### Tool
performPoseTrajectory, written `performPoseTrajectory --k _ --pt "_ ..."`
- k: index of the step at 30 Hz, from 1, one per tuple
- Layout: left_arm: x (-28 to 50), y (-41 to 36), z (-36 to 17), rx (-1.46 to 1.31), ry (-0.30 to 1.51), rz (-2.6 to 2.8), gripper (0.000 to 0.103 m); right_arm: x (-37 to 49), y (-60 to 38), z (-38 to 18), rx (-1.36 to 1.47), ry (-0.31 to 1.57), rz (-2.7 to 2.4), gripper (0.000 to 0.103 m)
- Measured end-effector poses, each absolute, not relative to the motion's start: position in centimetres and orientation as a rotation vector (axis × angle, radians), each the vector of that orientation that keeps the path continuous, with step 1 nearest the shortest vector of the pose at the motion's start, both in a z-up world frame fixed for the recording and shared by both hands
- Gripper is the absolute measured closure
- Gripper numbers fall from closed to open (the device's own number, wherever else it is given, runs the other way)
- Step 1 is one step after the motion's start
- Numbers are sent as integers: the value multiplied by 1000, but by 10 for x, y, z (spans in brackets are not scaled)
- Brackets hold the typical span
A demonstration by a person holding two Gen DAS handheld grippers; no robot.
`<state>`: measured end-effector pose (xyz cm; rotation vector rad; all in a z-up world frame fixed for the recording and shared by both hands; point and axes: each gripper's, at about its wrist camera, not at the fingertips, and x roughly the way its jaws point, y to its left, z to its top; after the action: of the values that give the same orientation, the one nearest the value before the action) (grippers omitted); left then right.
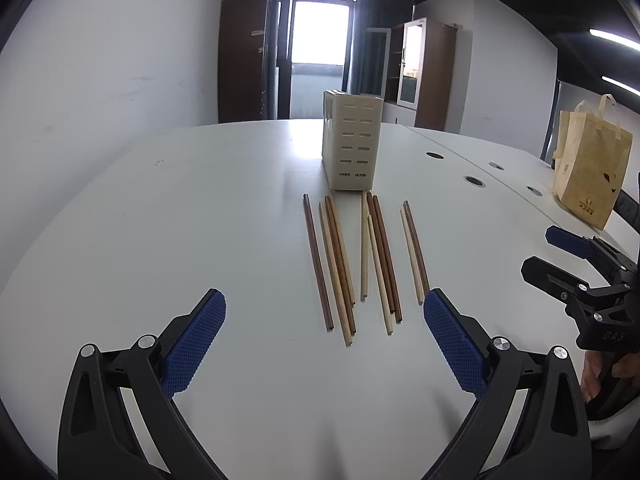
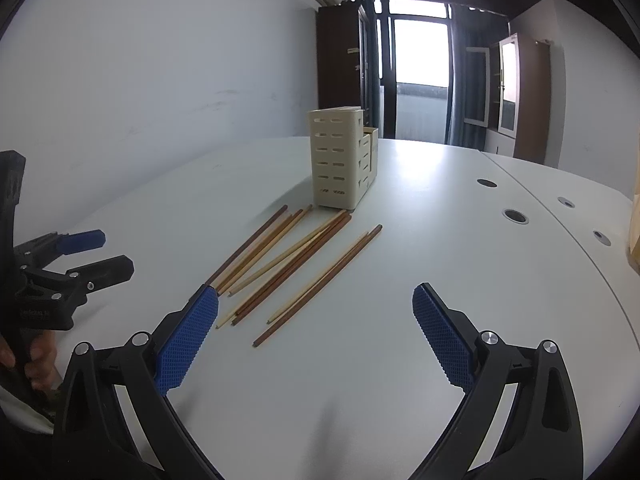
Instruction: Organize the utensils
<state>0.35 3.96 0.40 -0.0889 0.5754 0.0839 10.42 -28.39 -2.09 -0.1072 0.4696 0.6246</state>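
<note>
Several wooden chopsticks, light and dark, lie side by side on the white table, just in front of a cream slotted utensil holder. My left gripper is open and empty, above the table at the near ends of the chopsticks. My right gripper is open and empty, to the right of the chopsticks, with the holder beyond. The right gripper also shows at the right edge of the left wrist view; the left gripper shows at the left of the right wrist view.
A tan paper bag stands at the table's far right. Round cable holes run along a seam in the table. White wall to the left; cabinets and a bright door stand behind the table.
</note>
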Motion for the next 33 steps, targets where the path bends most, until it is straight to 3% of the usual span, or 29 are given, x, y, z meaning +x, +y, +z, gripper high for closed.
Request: performPoseTrajectory --k 33 --pt "53 62 18 -105 632 72 6 172 -275 -13 -128 614 583 4"
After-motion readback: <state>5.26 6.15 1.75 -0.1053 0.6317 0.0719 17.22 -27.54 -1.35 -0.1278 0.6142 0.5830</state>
